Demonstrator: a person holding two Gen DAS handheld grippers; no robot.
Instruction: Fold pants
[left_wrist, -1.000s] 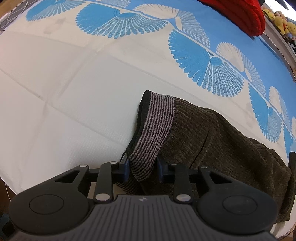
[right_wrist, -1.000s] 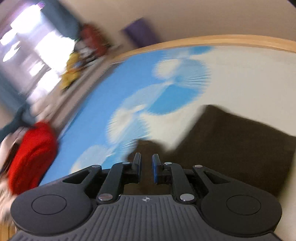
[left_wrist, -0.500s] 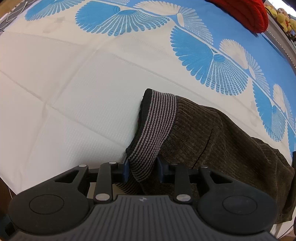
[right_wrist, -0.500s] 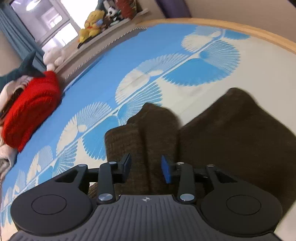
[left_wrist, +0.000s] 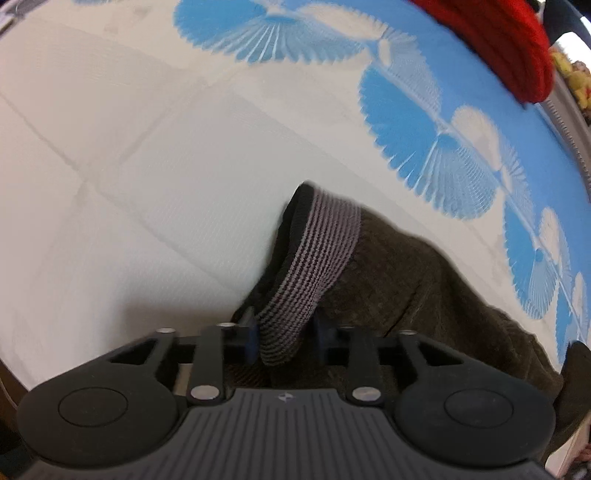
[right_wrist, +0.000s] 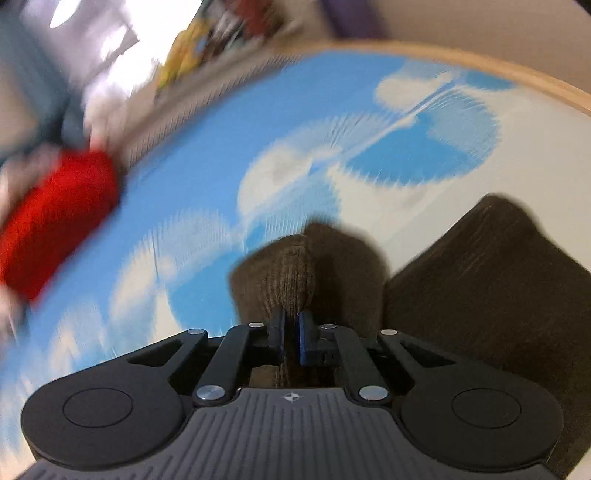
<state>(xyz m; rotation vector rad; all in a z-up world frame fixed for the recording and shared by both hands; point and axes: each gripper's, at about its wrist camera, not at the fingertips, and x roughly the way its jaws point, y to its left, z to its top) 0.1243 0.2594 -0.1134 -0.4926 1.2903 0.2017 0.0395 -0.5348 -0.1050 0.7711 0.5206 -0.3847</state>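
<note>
Dark brown corduroy pants (left_wrist: 424, 288) lie on a white and blue bedsheet (left_wrist: 147, 184). Their grey-striped elastic waistband (left_wrist: 317, 258) rises toward the left wrist camera. My left gripper (left_wrist: 284, 332) has the waistband between its blue pads, and its jaws are closing on it. In the blurred right wrist view, my right gripper (right_wrist: 291, 328) is shut on a raised ridge of brown pants fabric (right_wrist: 295, 266). Another part of the pants (right_wrist: 498, 288) lies flat to the right.
A red knitted garment (left_wrist: 498, 44) lies at the sheet's far side, also the red garment (right_wrist: 55, 214) at the left. Plush toys (left_wrist: 576, 74) sit beyond it. A wooden bed edge (right_wrist: 480, 62) curves along the top right.
My right gripper's jaws came together on a fold of the pants and the hand swung sideways, blurring the view. My left gripper's jaws narrowed on the waistband and rolled slightly.
</note>
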